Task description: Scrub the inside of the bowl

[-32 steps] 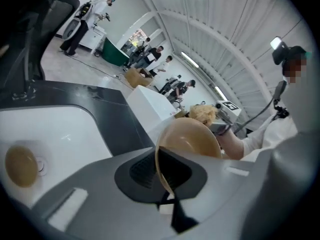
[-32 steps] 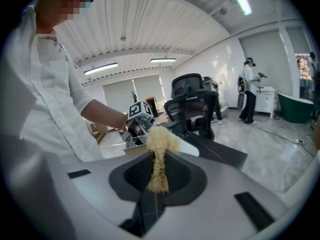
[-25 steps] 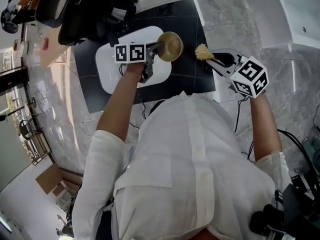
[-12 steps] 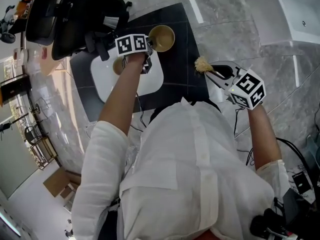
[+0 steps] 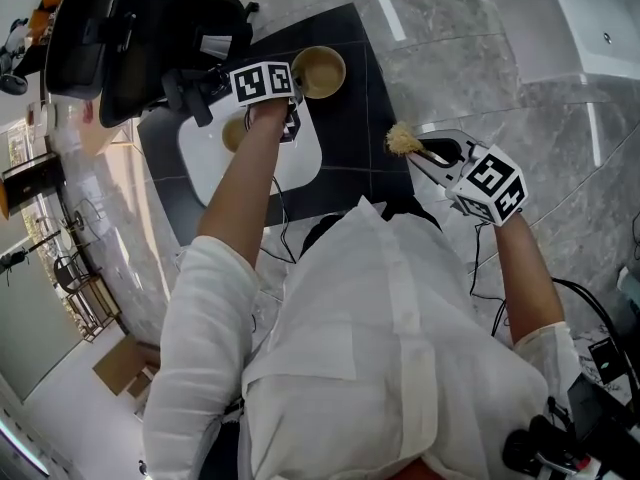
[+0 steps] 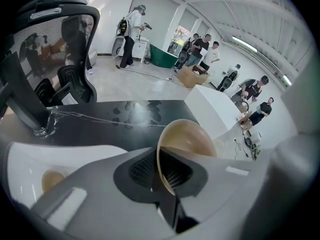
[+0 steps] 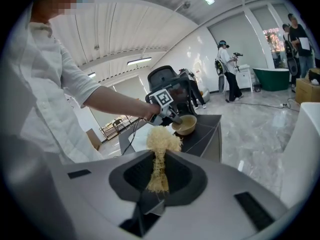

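While the bowl [image 5: 320, 71] is seen at the top centre of the head view, over the black table [image 5: 345, 158], its rim is pinched by the jaws of the left gripper [image 5: 294, 96]. In the left gripper view, the bowl's [image 6: 192, 144] wall is shown clamped between the two jaws. At the centre right of the head view, a straw-coloured scrubber [image 5: 402, 140] is gripped by the closed jaws of the right gripper [image 5: 430, 153], well apart from the bowl. A white tray [image 5: 300, 168] is seen lower left of the bowl.
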`<state>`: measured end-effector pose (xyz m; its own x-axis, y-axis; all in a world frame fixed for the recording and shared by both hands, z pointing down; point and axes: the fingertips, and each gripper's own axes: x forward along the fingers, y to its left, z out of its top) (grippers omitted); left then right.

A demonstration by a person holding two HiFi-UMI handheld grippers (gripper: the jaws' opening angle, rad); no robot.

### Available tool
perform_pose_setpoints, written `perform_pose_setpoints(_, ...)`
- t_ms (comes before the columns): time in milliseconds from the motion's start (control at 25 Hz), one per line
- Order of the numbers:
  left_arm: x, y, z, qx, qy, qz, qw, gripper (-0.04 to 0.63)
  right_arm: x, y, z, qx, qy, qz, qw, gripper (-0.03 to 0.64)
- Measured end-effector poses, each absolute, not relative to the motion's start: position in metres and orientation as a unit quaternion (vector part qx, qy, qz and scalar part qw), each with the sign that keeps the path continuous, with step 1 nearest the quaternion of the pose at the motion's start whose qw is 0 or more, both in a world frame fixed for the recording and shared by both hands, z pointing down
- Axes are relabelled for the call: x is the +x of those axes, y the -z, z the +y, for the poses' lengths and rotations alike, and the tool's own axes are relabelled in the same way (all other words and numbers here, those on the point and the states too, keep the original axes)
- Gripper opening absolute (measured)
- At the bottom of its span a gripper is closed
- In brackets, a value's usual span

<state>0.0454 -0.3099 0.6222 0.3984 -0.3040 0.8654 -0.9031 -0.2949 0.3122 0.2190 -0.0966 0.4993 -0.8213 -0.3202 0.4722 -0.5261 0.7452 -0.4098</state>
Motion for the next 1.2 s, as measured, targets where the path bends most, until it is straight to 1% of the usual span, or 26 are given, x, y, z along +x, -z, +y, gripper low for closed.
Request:
perform_pose_setpoints(120,0.048,-0.615,-0.314,0.73,-0.341,-0.423,0.416,0.026,0.223,-0.5,-0.095,0.231,-0.273,-0.914,0.191,0.048)
perform_pose_setpoints(320,0.048,-0.596,-0.319,0.747,-0.306,-0.432,0.402,0.094,0.223,-0.502,-0.1,0.23,-0.277,-0.913,0.191,0.048)
perform_pose_setpoints(560,0.024,-0.551,-0.296,0.779,-0.251,-0.451,0.356,0.098,0.199,-0.501,-0.095,0.229,-0.261,-0.917,0.194,0.048)
perform_pose_setpoints(720,-0.001,-0.511,-0.261,0.805,-0.193,-0.447,0.339,0.097,0.171,-0.493,-0.088,0.232,-0.243,-0.921,0.197,0.048)
perform_pose_setpoints(880,-0.033,-0.475,-0.201,0.835,-0.155,-0.42,0.32,0.09,0.137,-0.484,-0.071,0.223,-0.209,-0.925,0.225,0.048)
perform_pose_setpoints(920,-0.044,-0.468,-0.184,0.841,-0.153,-0.414,0.312,0.062,0.127,-0.48,-0.067,0.224,-0.199,-0.926,0.23,0.048)
perform_pose_setpoints(960,-0.057,-0.461,-0.164,0.848,-0.153,-0.408,0.303,0.007,0.115,-0.474,-0.061,0.225,-0.191,-0.927,0.231,0.048)
perform_pose_setpoints(1200,-0.143,-0.438,-0.056,0.864,-0.16,-0.393,0.271,0.005,0.028,-0.436,-0.023,0.231,-0.136,-0.936,0.229,0.048)
